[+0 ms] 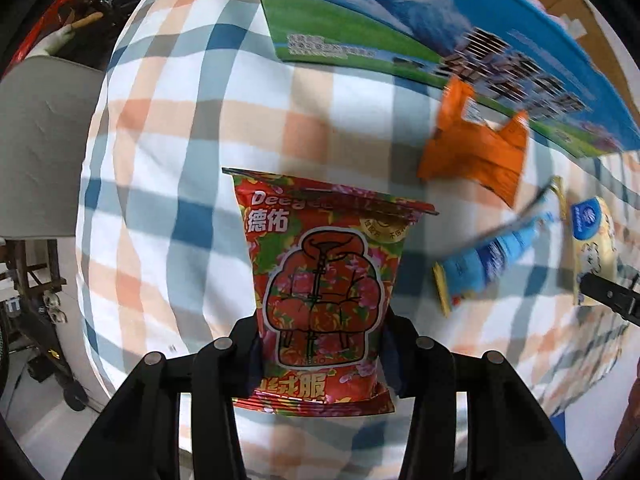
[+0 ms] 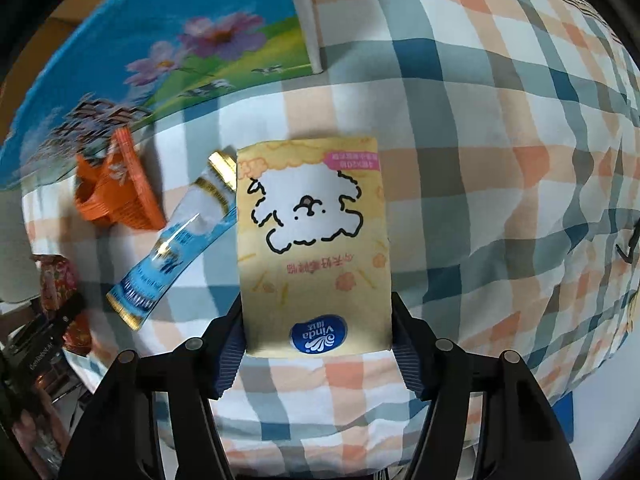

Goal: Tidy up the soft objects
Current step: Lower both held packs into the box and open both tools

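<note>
My left gripper [image 1: 322, 354] is shut on a red floral wipes pack [image 1: 324, 280], held by its lower end above the checked cloth [image 1: 180, 140]. My right gripper [image 2: 316, 340] is shut on a yellow Vinda tissue pack [image 2: 312, 240] with a white dog drawing. An orange packet [image 1: 476, 148] and a blue-white sachet [image 1: 484, 260] lie on the cloth between them; both also show in the right wrist view, the orange packet [image 2: 116, 188] left of the sachet [image 2: 176, 240]. The red pack [image 2: 60, 292] shows at the right view's left edge.
A large printed cardboard box [image 1: 380, 20] stands at the back of the table, also in the right wrist view [image 2: 160, 32]. A grey chair seat [image 1: 40, 140] and floor clutter lie left of the table. The cloth runs on to the right [image 2: 500, 160].
</note>
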